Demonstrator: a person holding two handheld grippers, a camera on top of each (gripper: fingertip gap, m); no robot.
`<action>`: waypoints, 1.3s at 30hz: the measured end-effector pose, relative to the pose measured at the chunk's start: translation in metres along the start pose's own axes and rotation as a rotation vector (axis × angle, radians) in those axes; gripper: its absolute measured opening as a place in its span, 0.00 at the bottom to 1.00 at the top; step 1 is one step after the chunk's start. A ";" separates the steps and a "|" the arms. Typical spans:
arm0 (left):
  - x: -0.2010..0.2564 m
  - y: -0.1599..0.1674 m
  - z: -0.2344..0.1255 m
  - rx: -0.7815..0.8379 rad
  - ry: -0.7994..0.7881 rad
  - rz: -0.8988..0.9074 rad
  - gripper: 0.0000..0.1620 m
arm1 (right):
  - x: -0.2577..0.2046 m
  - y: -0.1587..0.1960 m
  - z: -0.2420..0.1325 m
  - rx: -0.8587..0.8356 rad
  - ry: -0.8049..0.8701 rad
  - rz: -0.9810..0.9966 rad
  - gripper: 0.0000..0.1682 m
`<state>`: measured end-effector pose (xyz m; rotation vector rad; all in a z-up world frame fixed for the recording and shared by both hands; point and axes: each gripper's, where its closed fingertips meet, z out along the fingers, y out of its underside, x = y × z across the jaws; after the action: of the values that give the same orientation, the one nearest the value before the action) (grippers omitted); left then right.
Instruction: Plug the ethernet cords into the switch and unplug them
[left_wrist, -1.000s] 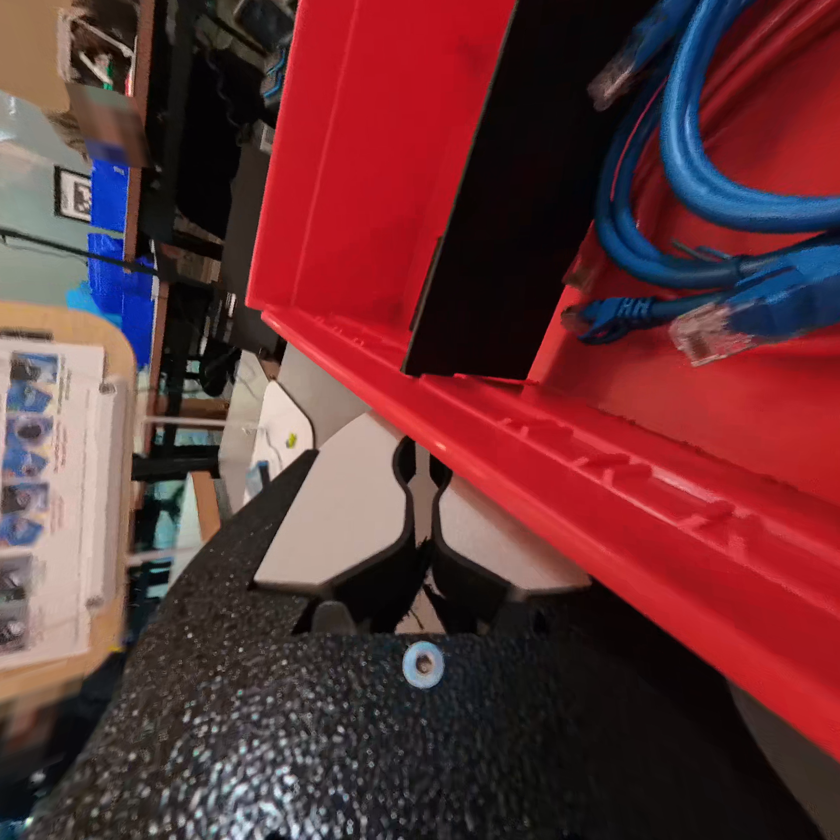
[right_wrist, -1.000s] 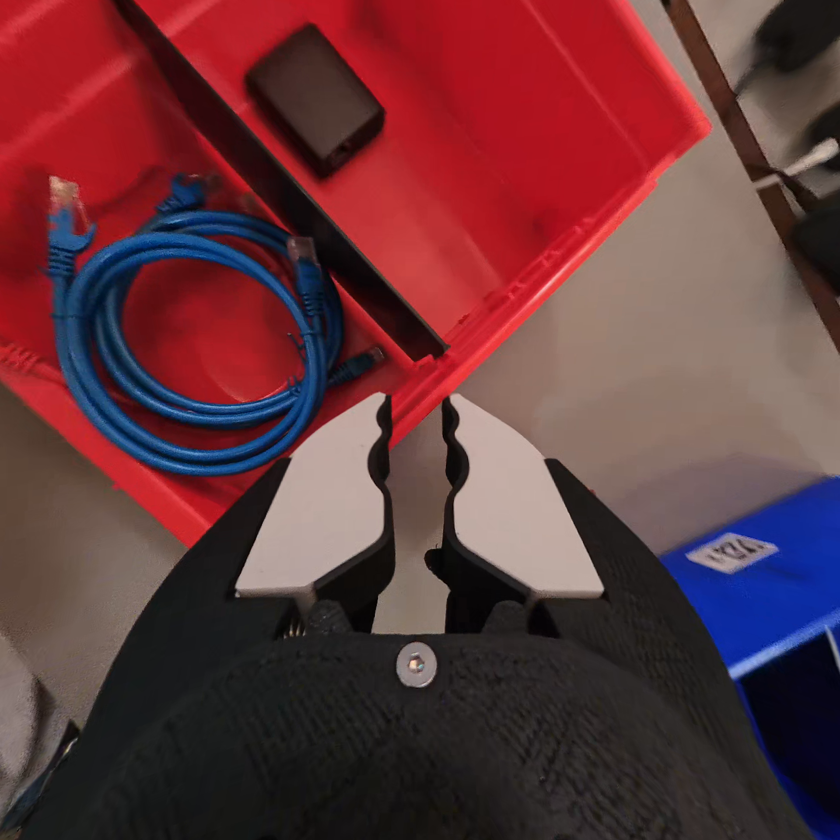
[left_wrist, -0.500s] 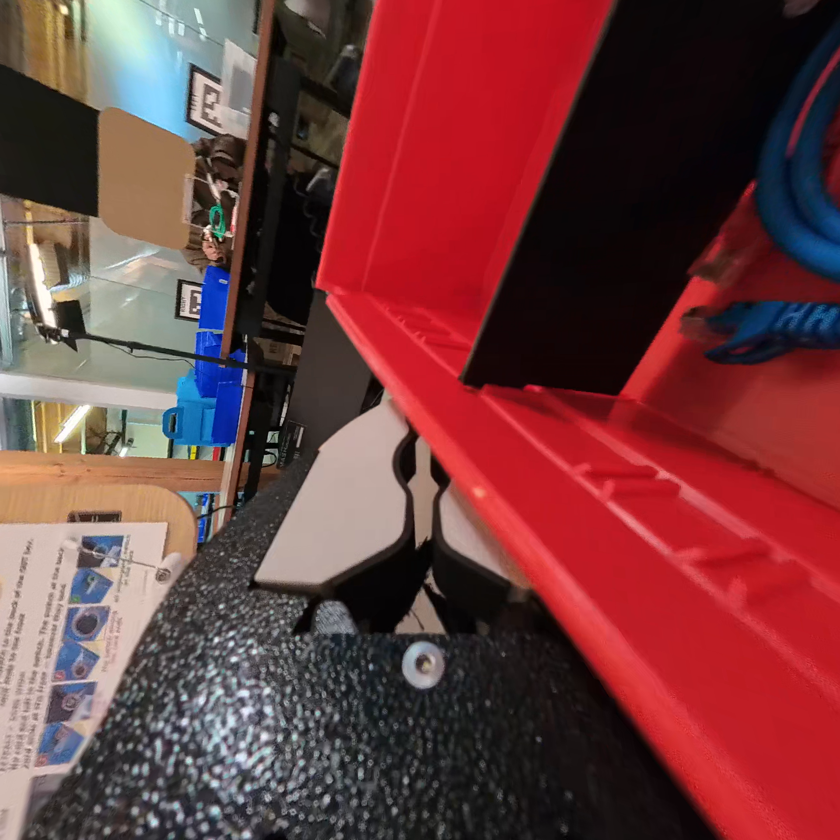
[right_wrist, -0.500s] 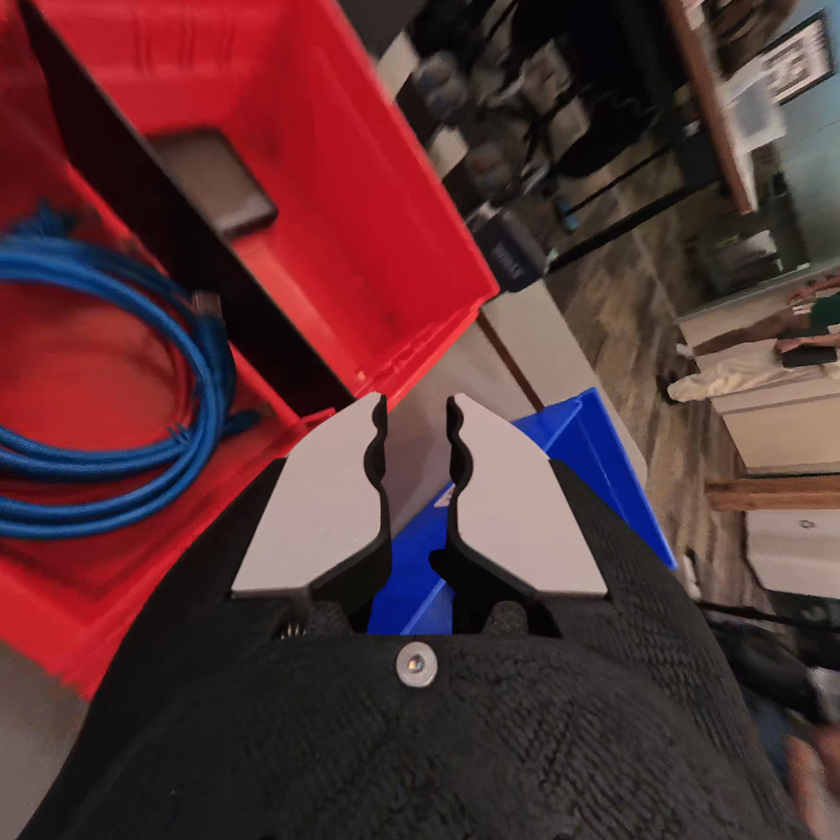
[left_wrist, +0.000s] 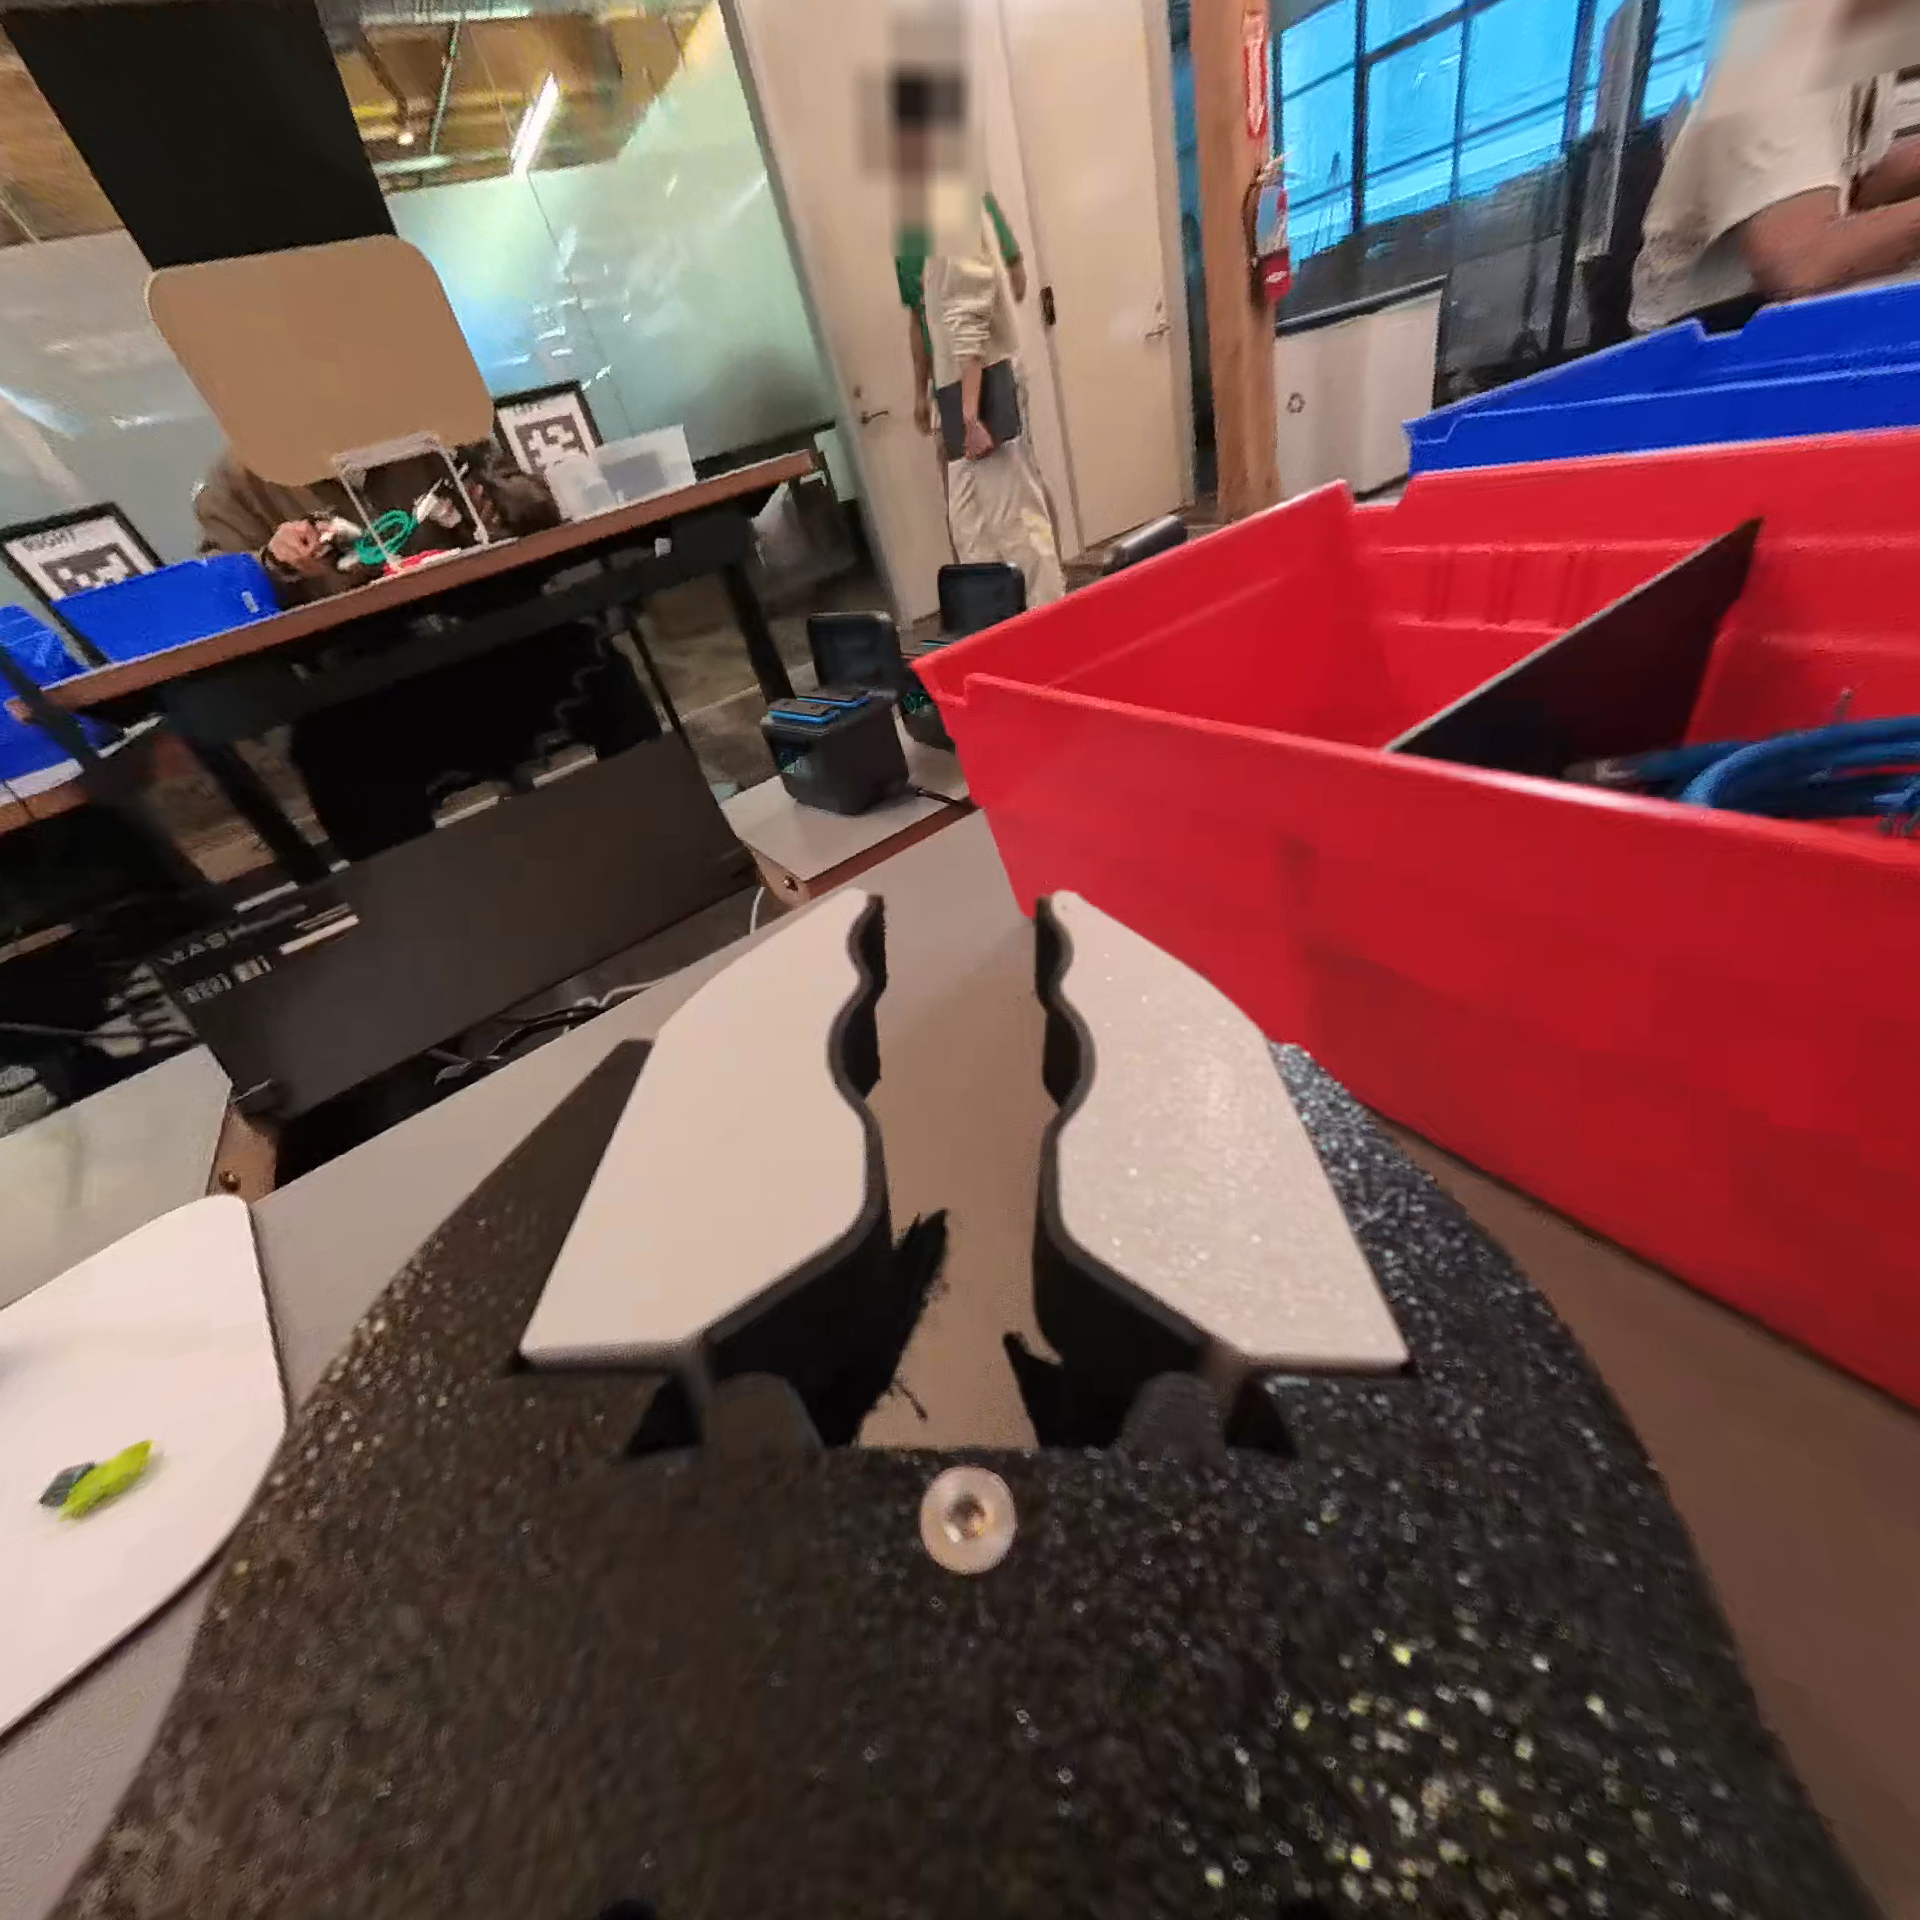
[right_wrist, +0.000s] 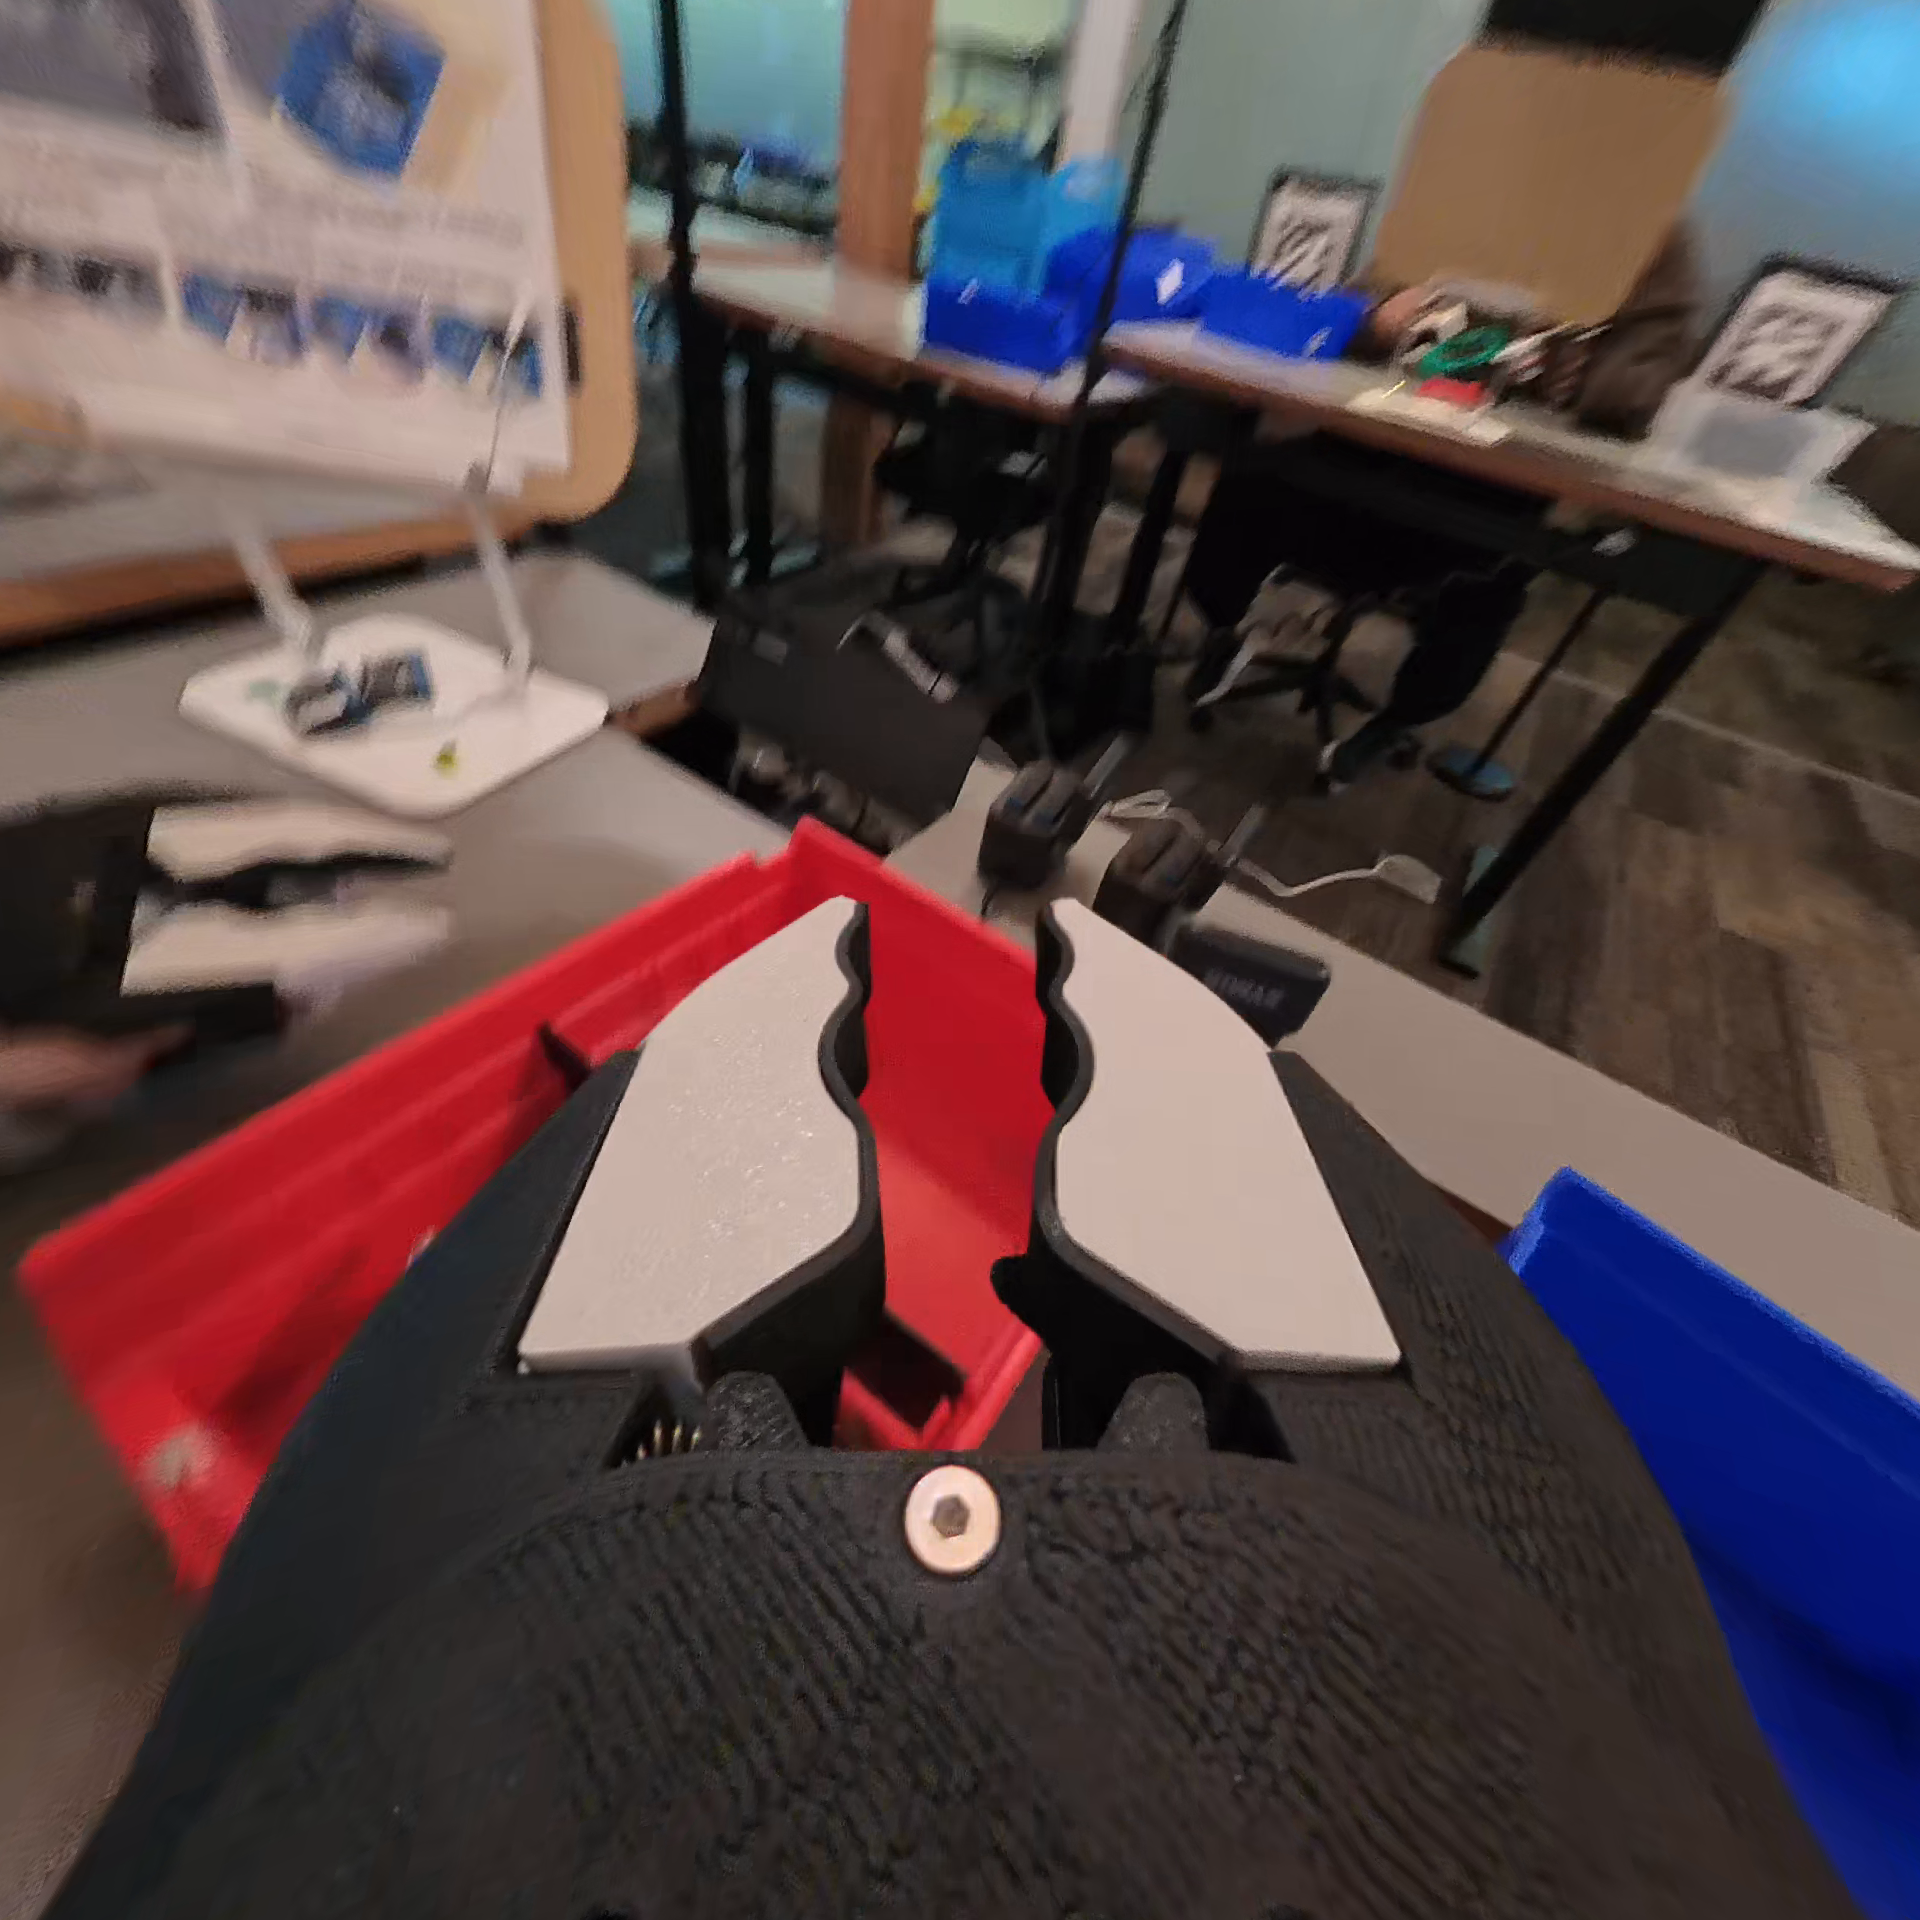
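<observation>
Left hand-held gripper (left_wrist: 958, 925) sits low over the grey table (left_wrist: 956, 1049), fingers parted by a narrow gap with nothing between them, just bare tabletop showing through. The red bin (left_wrist: 1455, 935) fills the right side of that frame, its near wall just beside the right finger but not touching it as far as I can see. A black divider (left_wrist: 1590, 675) runs across the bin, and a coil of blue network cable (left_wrist: 1787, 769) pokes up in the near compartment at the right edge. Behind it, upper right, the rim of a blue bin (left_wrist: 1662, 384). Lower left there's a white rounded board (left_wrist: 104, 1455) with a small green bit (left_wrist: 99, 1475) lying on it. The table edge drops off past the fingertips, centre-left, with black boxes (left_wrist: 831, 738) on a lower surface beyond.

Right hand-held gripper (right_wrist: 951, 920) is also empty, with the same narrow gap, hanging above the red bin (right_wrist: 312, 1247), whose far corner peaks right at the fingertips in the middle of the frame. A blue bin (right_wrist: 1714, 1455) crowds the lower right, just beside the gripper body. Upper left, a white stand with a printed sheet (right_wrist: 395, 707) sits on the table, well apart from the bin. This view is quite blurry. Open table lies to the left of the red bin.
</observation>
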<state>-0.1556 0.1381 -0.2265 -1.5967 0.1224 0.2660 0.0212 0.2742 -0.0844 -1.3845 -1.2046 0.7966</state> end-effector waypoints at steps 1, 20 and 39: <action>0.003 0.003 0.001 -0.006 0.006 0.027 0.18 | 0.005 -0.009 0.003 0.055 0.037 0.031 0.17; 0.045 -0.008 -0.006 0.130 0.176 0.220 0.00 | 0.012 0.025 0.033 -0.083 0.093 -0.064 0.17; 0.036 -0.013 -0.007 0.149 0.152 0.163 0.00 | 0.012 0.030 0.035 -0.109 0.086 -0.058 0.16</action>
<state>-0.1169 0.1344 -0.2230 -1.4595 0.3826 0.2553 -0.0015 0.2985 -0.1186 -1.4512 -1.2306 0.6322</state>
